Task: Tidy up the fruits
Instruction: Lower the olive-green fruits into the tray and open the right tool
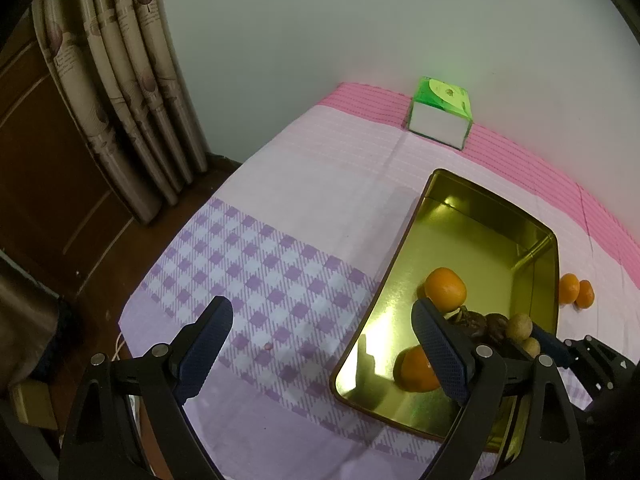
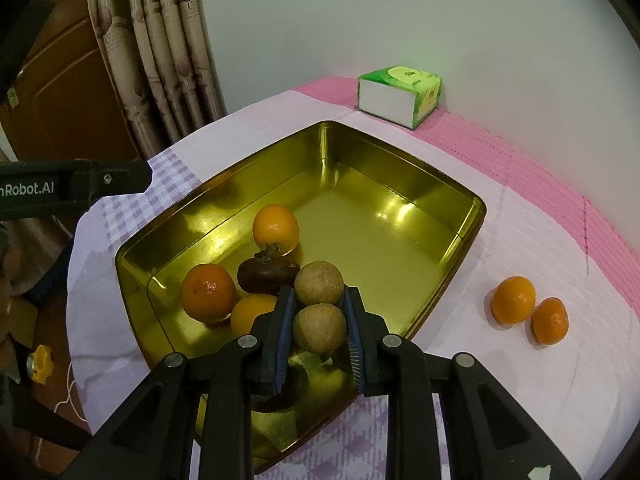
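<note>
- Progress looks past halfway to me: the gold tin already holds three oranges, at its 9 o'clock, its centre and near its 6 o'clock; a dark brown fruit and one brown round fruit sit just beside them
- right gripper has its fingers clamped on a second brown round fruit, held over the tin's 6 o'clock corner and touching, or nearly touching, the first; I judge it is about to be let go there
- left gripper has its fingers spread wide with nothing between them, hanging over the checked cloth at the tin's 9 o'clock
- two oranges lie on the tabletop at the tin's 3 o'clock, touching each other and outside the tin; these are what I see left to do
- room: the tin's far half toward 12 o'clock is bare floor; its raised wall stands between the last two oranges and the pile, so each must be lifted over it
- tissue box sits well apart at 12 o'clock by the wall; the tabletop drops away at 9 o'clock toward the curtain.
</note>
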Motion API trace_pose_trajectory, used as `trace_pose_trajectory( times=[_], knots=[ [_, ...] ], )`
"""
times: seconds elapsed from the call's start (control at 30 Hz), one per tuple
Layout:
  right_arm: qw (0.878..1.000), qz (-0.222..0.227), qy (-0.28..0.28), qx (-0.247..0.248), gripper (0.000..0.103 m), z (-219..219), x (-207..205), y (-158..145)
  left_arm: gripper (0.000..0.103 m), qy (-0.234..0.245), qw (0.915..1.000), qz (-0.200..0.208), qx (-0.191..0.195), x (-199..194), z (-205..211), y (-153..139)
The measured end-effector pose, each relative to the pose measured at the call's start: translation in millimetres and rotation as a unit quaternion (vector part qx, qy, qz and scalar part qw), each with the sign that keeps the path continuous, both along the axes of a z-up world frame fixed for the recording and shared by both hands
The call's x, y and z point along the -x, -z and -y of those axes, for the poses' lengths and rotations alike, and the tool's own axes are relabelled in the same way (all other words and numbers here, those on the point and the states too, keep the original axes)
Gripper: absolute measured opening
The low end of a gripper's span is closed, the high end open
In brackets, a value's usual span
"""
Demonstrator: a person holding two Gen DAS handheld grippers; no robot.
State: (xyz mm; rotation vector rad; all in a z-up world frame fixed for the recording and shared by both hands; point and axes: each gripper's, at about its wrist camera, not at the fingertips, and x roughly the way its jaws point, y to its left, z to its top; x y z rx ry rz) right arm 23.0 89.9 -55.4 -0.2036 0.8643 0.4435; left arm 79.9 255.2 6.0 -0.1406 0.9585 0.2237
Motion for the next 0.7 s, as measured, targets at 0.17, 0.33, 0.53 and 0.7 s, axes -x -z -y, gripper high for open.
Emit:
trace_pose_trajectory(
  times=[0.17, 0.33, 0.53, 0.7],
  knots=[
    [1.000, -0.004, -0.002, 0.000, 0.023, -1.4, 2.6, 3.3, 0.091, 0.001, 1.0000, -0.001, 0.000, -0.1, 0.0, 0.1],
    [1.000, -0.006, -0.001, -0.002, 0.023, -1.2, 1.7, 3.9, 0.091, 0.003, 1.0000, 0.000, 0.000, 0.9, 0.9, 0.6],
    [1.000, -0.004, -0.001, -0.004, 0.024, 0.8, 2.2, 1.6, 0.091, 0.005, 1.0000, 0.000, -0.003, 1.2, 3.8, 1.1],
    [1.000, 0.000, 0.003, -0.012, 0.026, 4.3, 4.3, -4.4, 0.091, 0.007, 1.0000, 0.001, -0.003, 1.1, 5.3, 0.8]
  ],
)
